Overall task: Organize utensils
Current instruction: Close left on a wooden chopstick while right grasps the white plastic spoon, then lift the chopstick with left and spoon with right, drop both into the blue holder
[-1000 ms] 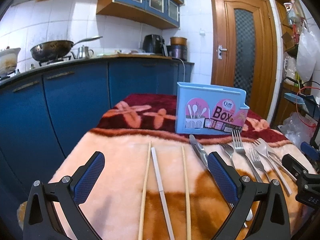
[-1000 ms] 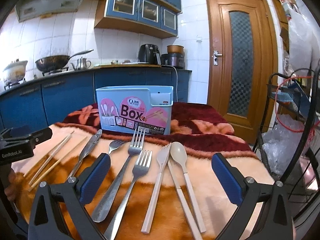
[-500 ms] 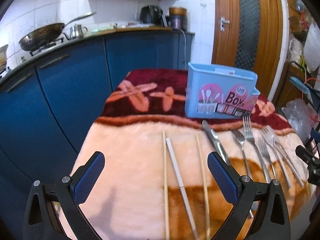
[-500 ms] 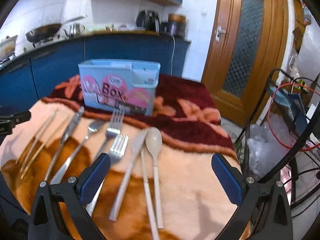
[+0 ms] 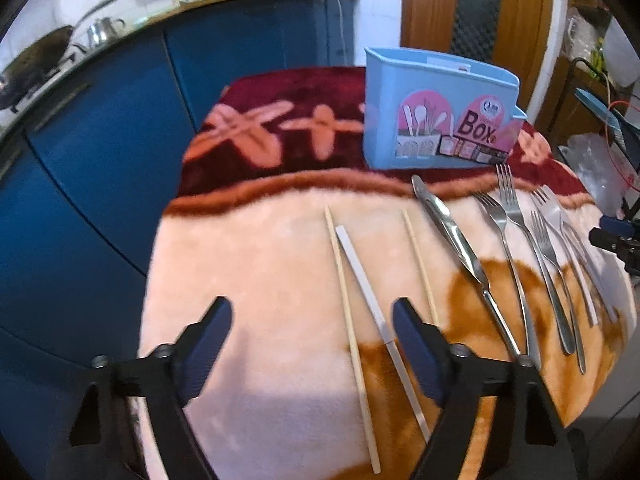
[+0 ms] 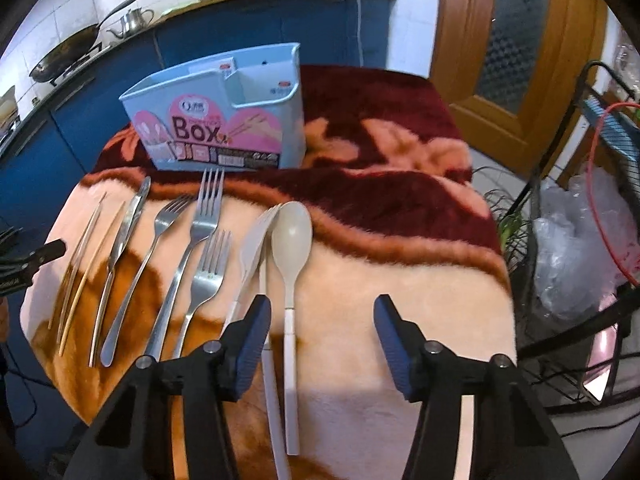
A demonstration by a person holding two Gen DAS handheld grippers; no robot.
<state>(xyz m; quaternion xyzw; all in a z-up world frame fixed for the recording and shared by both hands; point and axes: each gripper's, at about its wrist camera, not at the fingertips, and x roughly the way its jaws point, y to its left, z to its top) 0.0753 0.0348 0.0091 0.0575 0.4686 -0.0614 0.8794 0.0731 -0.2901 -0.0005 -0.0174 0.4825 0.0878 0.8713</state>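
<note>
Both the left tool (image 5: 310,344) and the right tool (image 6: 322,336) were released, empty. The beige plastic spoon (image 6: 291,236) lay flat on the plush bench (image 6: 400,280); pinching it might snag pile or nudge the neighbouring white plastic knife (image 6: 254,240).

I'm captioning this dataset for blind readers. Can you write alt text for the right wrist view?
The open right gripper hovers over a cream plastic spoon on a plush blanket. Forks, a knife and chopsticks lie leftward, before a blue utensil box.

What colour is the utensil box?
Light blue, with a pink label; the utensil box shows best in the right wrist view.
</note>
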